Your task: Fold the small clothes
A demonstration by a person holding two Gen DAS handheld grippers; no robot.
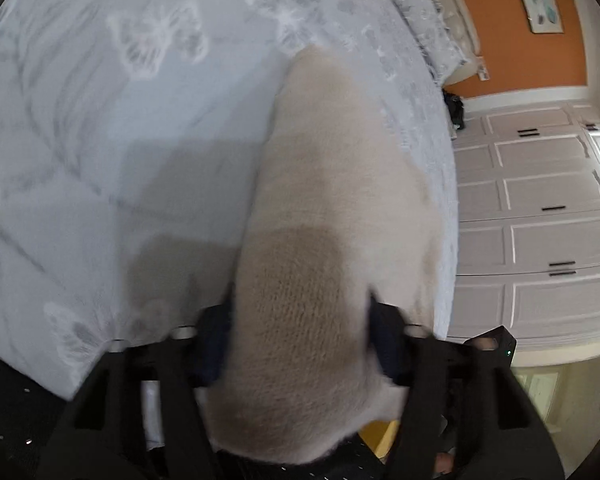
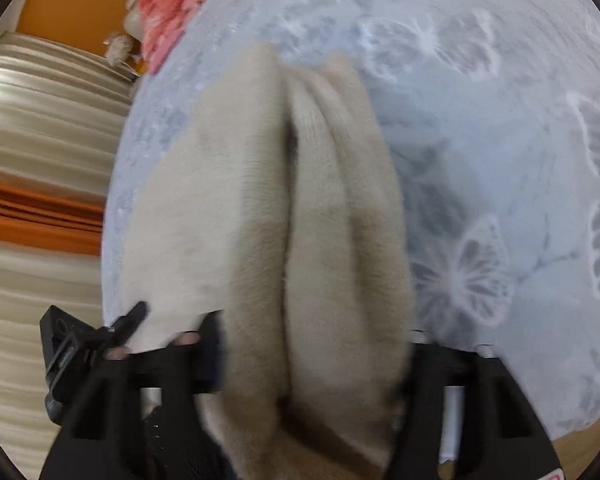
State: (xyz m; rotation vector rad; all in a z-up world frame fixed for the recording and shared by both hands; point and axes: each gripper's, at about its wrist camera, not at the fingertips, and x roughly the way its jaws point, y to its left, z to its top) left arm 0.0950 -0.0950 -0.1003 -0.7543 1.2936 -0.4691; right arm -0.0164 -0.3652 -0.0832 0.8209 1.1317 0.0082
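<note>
Left tool [image 1: 300, 344] and right tool [image 2: 312, 344] each clenched on the beige knit [image 1: 340, 168] over the bed [image 1: 100, 140].

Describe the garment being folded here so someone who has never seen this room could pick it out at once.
Start at the pale blue bedspread with white butterfly prints. On it lies the beige fuzzy knit garment, bunched into long folds, its near end between the jaws of both grippers. The pink cloth at the bed's far edge is the only other clothing in view.
</note>
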